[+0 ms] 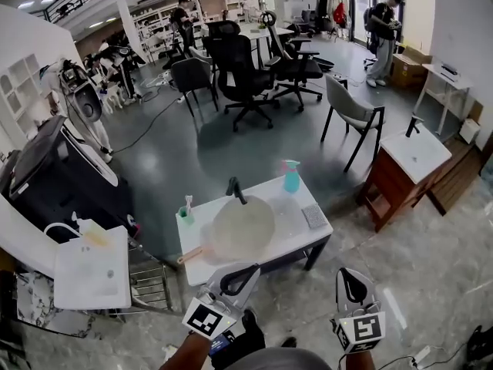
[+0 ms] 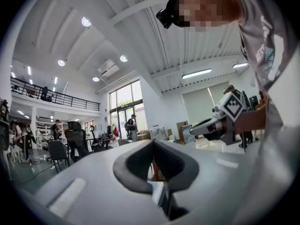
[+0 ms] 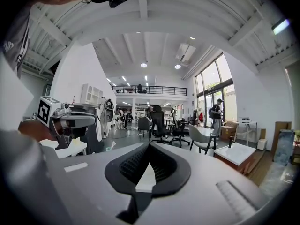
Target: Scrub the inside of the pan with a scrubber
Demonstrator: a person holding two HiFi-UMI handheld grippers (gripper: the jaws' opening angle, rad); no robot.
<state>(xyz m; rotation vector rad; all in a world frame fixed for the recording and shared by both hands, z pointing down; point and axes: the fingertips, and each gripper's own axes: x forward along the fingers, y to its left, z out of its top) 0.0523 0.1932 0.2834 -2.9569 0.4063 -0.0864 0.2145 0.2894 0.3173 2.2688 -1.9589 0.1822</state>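
A wide pale pan [image 1: 240, 228] with a wooden handle [image 1: 191, 256] pointing left lies on the small white table [image 1: 296, 237]. A grey rectangular scrubber pad [image 1: 313, 216] rests near the table's right edge, beside a teal spray bottle [image 1: 291, 176]. My left gripper [image 1: 245, 268] hovers just in front of the table's near edge, shut and empty; its tips [image 2: 153, 142] meet. My right gripper [image 1: 349, 272] hangs lower right, off the table, also shut on nothing [image 3: 149, 145]. Both gripper views point up across the room; neither shows the pan.
A green cup with a brush [image 1: 186, 213] stands at the table's left corner. A wooden sink cabinet [image 1: 412, 156] is at the right and a white basin unit [image 1: 92, 272] at the left. A grey chair [image 1: 350, 110] and office chairs stand beyond. People stand far back.
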